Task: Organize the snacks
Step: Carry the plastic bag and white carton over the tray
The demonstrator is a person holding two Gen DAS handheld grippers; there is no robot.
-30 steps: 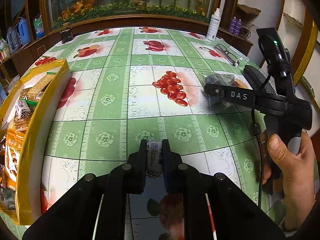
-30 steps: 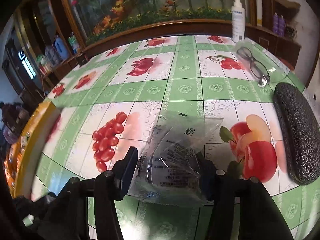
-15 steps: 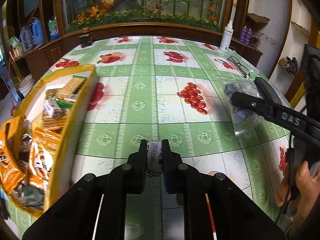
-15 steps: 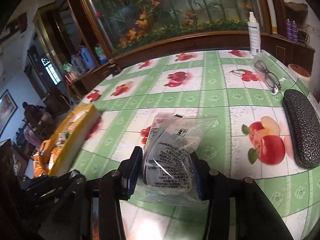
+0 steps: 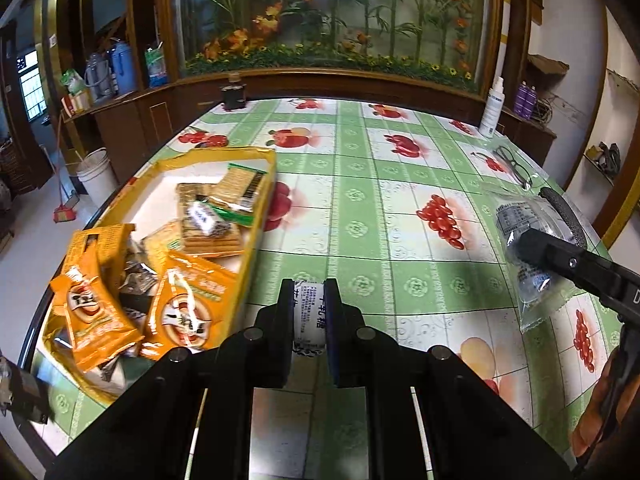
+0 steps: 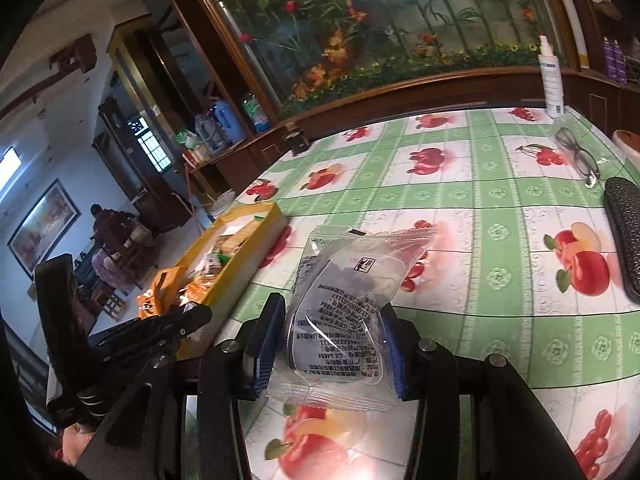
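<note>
My left gripper [image 5: 308,316] is shut on a small white candy [image 5: 308,314] with blue print, held above the tablecloth just right of the yellow snack box [image 5: 256,216]. The box holds orange packets [image 5: 188,312] and cracker packs [image 5: 224,208]. My right gripper [image 6: 332,340] is shut on a clear plastic snack bag [image 6: 340,304] with dark pieces inside, lifted off the table. In the left wrist view the right gripper [image 5: 532,248] and its bag [image 5: 524,240] show at the right. In the right wrist view the yellow box [image 6: 248,248] lies to the left, with the left gripper [image 6: 160,328] near it.
A green fruit-print tablecloth [image 5: 380,208] covers the table. Glasses [image 6: 580,156], a dark glasses case [image 6: 628,236] and a white spray bottle [image 6: 552,80] sit at the far right. A wooden cabinet with a flower panel stands behind. A person stands far off at the left.
Both grippers have swung left towards the yellow box and risen, each still carrying its snack. The right gripper closed tighter on the clear bag and lifted it off the table.
</note>
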